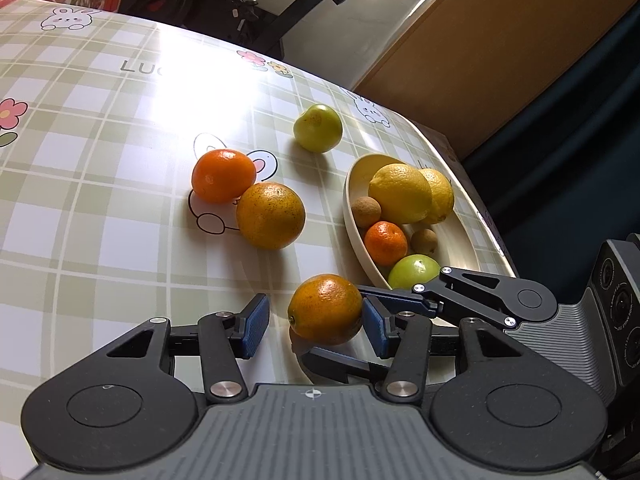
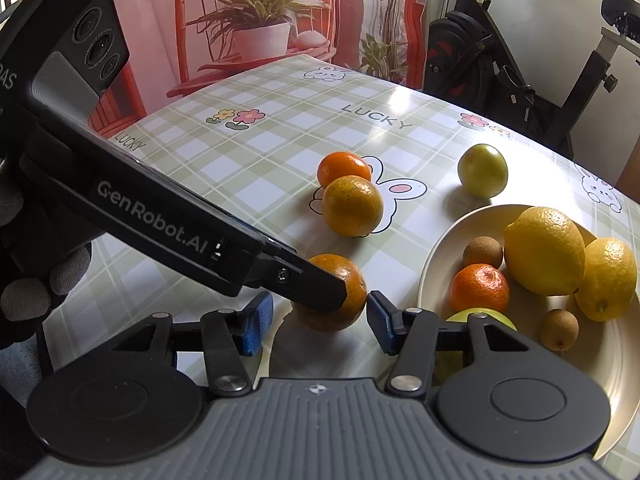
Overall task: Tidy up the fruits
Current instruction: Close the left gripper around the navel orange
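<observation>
Table: covered with a glossy green-and-white checked cloth (image 2: 280, 128), printed with rabbits, flowers and the word LUCKY; a bright glare lies across its far middle.
Room: an exercise bike (image 2: 500, 60) stands past the far edge; a red backdrop (image 2: 160, 40) picturing a chair and potted plants hangs behind it. In the left wrist view a brown board (image 1: 500, 40) leans at the right.
Bowl: cream bowl (image 2: 436, 264) near the right edge, holding two lemons, a tangerine, two small brown fruits and a green fruit.
Loose fruit: a tangerine touching a speckled orange (image 2: 352, 206) on a rabbit print; a green fruit (image 2: 483, 176) well apart, further back.
Near orange (image 1: 325, 309): on the cloth just left of the bowl.
Left claw (image 1: 316, 324): partly open around the near orange; right pad touches it, left pad stands clear.
Right claw (image 2: 318, 322): partly open just before the same orange, holding nothing.
Hand: a gloved hand (image 2: 28, 280) grips the left tool.
</observation>
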`<state>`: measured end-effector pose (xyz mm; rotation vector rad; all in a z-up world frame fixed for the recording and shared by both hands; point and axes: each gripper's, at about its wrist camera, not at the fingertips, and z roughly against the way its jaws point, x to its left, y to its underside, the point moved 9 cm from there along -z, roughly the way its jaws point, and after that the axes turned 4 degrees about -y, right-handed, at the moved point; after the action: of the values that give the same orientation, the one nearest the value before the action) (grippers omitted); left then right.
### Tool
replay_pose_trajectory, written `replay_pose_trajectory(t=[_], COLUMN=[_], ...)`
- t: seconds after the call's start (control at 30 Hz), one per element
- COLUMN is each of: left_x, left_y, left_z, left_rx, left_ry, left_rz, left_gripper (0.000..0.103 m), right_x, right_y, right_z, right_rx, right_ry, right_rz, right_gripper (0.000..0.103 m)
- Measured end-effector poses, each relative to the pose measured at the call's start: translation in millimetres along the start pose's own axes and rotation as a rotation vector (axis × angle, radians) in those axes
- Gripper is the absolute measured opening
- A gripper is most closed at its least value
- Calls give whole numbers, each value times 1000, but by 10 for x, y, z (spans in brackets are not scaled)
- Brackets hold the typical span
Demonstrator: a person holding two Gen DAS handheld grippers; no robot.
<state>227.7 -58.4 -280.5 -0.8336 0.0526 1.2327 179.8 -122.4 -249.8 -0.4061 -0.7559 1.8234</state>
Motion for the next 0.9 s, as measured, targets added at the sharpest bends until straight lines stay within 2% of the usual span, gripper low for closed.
replay_pose_trajectory(t=[0.23, 0.57, 0.63, 0.9], left_x=[0, -40, -74, -318], left_y=[31, 78, 83, -34], left_z=[9, -86, -94, 54], left_rx=[5, 33, 36, -30], left_ry=[10, 24, 29, -34], left_rz=[14, 31, 24, -103], left_gripper=[54, 52, 46, 47], right_x=[-12, -4, -4, -29], right_y=[-35, 13, 15, -31], right_z=[43, -14, -15, 115], right_rx=[-20, 7, 6, -52], right_ry=[12, 35, 36, 29], right_rz=[5, 12, 5, -20], right_gripper=[45, 45, 45, 45])
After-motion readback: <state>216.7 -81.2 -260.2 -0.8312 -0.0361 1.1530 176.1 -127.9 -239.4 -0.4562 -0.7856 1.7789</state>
